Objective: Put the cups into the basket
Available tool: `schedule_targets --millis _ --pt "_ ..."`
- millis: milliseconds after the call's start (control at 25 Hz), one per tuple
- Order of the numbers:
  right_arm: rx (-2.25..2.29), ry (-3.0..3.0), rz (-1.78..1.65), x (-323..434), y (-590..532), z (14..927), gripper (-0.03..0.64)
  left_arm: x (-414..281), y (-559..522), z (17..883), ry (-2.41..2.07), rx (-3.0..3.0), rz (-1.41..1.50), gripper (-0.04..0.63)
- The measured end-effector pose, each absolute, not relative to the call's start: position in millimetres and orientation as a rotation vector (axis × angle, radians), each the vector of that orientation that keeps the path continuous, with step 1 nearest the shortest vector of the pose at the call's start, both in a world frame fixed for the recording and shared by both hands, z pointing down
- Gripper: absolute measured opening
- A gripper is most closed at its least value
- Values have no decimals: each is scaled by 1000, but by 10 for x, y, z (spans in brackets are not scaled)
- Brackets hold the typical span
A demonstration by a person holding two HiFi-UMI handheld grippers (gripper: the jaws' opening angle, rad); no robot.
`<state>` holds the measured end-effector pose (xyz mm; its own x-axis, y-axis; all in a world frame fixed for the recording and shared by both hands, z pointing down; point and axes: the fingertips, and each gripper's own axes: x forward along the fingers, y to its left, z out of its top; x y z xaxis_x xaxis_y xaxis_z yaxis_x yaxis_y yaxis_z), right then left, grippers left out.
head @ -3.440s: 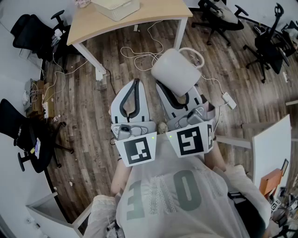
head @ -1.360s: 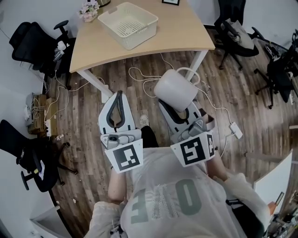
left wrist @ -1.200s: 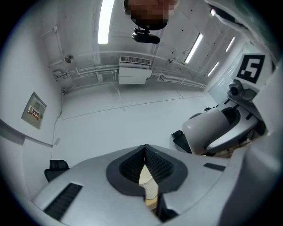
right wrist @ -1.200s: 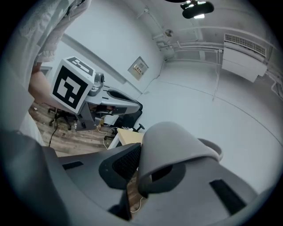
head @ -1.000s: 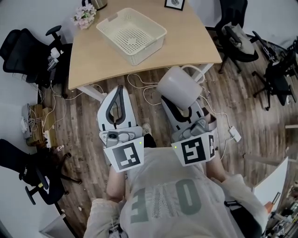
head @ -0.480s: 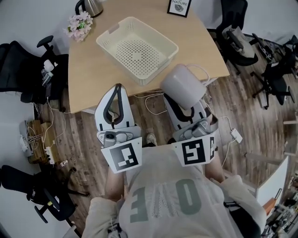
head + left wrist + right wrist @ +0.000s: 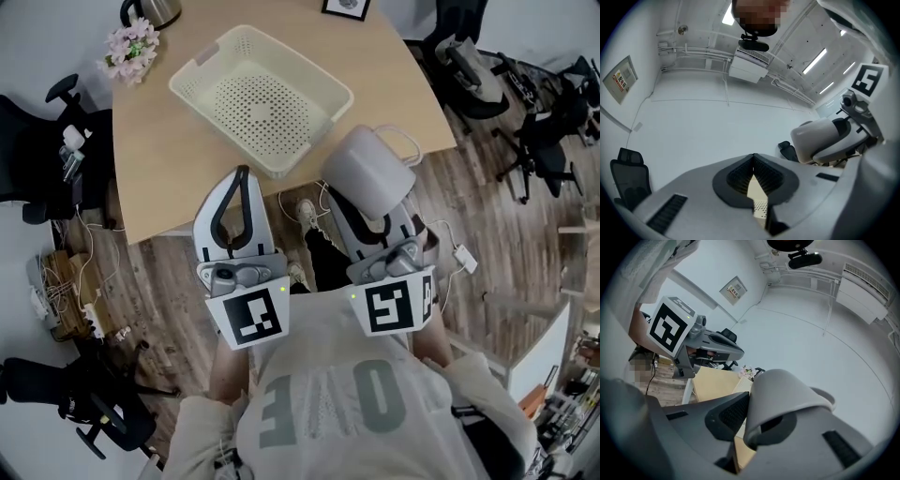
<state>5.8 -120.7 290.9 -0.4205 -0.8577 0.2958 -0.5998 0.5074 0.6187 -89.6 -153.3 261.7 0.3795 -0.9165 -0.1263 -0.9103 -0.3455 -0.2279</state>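
Observation:
A large grey cup (image 7: 367, 172) with a loop handle is held by its rim in my right gripper (image 7: 366, 208), bottom pointing away from me; in the right gripper view the cup (image 7: 785, 397) fills the space between the jaws. The cream perforated basket (image 7: 261, 97) stands on the wooden table (image 7: 187, 159) ahead, with nothing in it. My left gripper (image 7: 236, 185) hangs beside the right one near the table's front edge; its jaws meet at the tips (image 7: 753, 157) with nothing between them.
On the table's far side stand a pink flower bunch (image 7: 130, 42), a kettle (image 7: 150, 9) and a small framed picture (image 7: 345, 7). Black office chairs (image 7: 469, 56) stand right and left of the table. Cables (image 7: 66, 291) lie on the wooden floor.
The view has moved forward: the table and basket have come closer and now lie just beyond both grippers. The cup stays held in the right gripper throughout.

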Motion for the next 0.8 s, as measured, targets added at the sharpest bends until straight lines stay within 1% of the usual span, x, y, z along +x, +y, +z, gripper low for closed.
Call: schedule_targets --millis 480,800 --pt "1084 -2295 -570 -148 -2384 2856 37 -864 -2518 2566 1670 -2299 -158 9" --pt "1017 -2360 -522 -60 -3088 2924 37 -648 -3189 2549 1572 -2109 -383 9"
